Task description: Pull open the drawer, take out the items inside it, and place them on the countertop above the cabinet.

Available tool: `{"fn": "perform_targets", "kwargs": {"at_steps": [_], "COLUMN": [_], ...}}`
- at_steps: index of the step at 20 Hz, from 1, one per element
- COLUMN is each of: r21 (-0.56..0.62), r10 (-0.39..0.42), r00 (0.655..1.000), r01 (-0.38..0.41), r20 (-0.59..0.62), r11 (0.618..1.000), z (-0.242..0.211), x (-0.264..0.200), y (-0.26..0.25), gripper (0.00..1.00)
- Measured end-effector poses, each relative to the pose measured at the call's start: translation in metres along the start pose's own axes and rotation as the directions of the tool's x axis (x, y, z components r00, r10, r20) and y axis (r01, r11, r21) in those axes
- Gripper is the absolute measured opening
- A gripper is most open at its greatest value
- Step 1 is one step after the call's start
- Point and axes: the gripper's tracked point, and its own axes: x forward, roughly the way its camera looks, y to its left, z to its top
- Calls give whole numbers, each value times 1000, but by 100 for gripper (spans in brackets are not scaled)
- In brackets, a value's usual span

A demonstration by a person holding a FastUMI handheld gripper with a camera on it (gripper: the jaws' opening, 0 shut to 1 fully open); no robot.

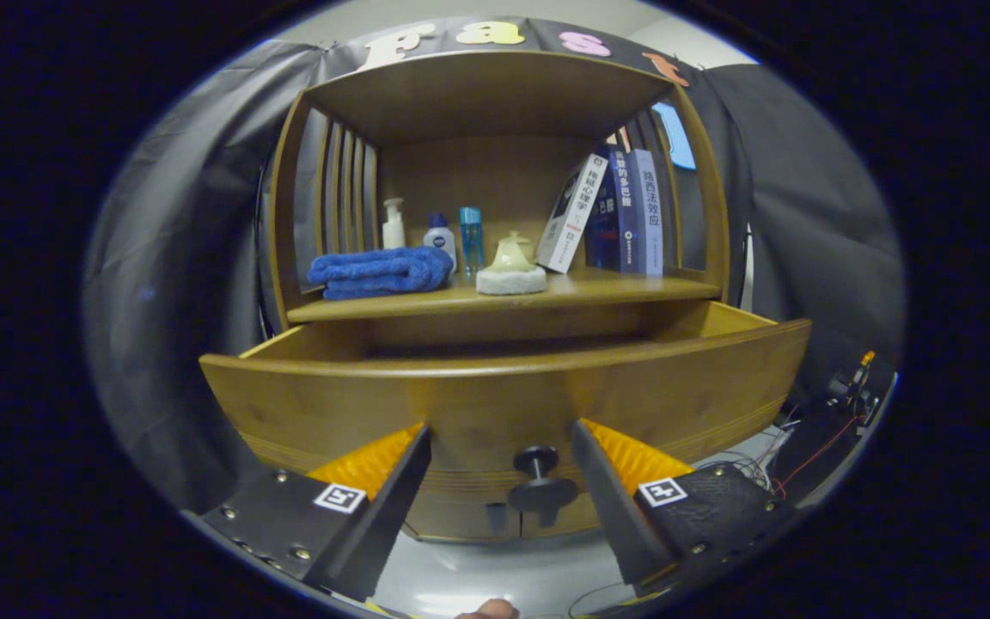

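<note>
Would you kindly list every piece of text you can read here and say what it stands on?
"路西法效应": spine of the rightmost book.
White book, dark blue book, bottles: too blurred to read.
Gripper jaws open, flanking the drawer knob: square markers, no words.

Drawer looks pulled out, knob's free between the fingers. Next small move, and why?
Probably lift the gripper up over the drawer front to look inside. The drawer stands pulled out beneath the countertop, the fingers are open with the knob loose between them, and the front panel hides the drawer's contents from here.
</note>
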Motion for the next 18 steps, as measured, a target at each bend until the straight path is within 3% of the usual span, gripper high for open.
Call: {"fn": "perform_targets", "kwargs": {"at_steps": [6,18], "r21": [54,44], "r10": [15,17], "r00": [1000,1000], "r01": [-15,-16], "r20": [15,-18], "r11": [998,999], "z": [6,18], "x": [38,109], "y": [1,6], "gripper": [99,99]}}
